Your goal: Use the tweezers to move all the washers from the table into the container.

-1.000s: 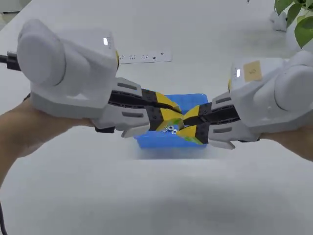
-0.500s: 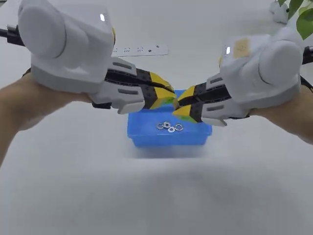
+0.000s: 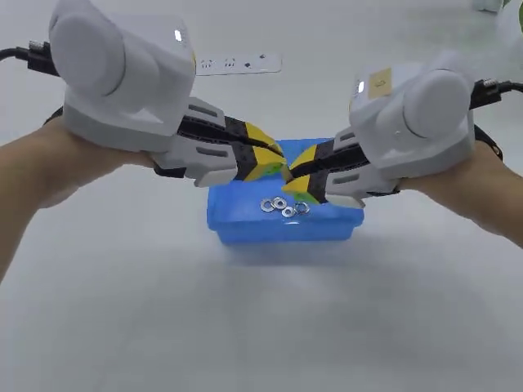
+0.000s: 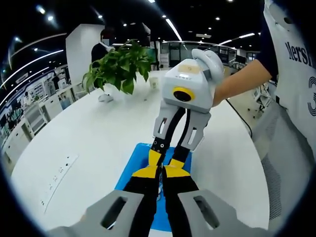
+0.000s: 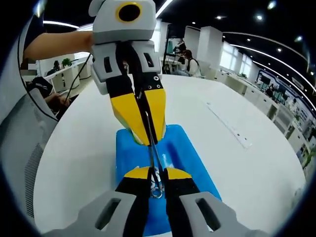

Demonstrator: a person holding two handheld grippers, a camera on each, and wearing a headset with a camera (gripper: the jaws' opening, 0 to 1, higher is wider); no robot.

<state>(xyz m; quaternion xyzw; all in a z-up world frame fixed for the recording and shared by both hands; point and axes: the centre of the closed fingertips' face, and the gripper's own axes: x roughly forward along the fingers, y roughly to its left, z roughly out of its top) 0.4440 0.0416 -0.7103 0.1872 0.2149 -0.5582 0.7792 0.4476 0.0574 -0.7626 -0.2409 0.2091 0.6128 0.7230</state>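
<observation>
A blue container [image 3: 282, 225] sits on the white table, and several small metal washers [image 3: 283, 206] lie together inside it. My left gripper [image 3: 276, 166] and right gripper [image 3: 296, 181] hover just above it with their yellow tips nearly touching. In the right gripper view, thin metal tweezers [image 5: 151, 134] run from the left gripper [image 5: 139, 116] down into my right gripper [image 5: 157, 174], above the container [image 5: 190, 158]. Both pairs of jaws are closed on the tweezers. The left gripper view has my left gripper [image 4: 159, 174] meeting the right gripper [image 4: 172, 150] over the container [image 4: 132, 168].
A white power strip [image 3: 237, 63] lies on the table behind the container. A leafy plant [image 4: 121, 66] stands at the far side of the table. Bare white tabletop [image 3: 261, 327] stretches in front of the container and to both sides.
Both grippers have risen from low over the container, tips staying together. The washers, partly hidden under the jaws before, now lie in plain sight in the container.
</observation>
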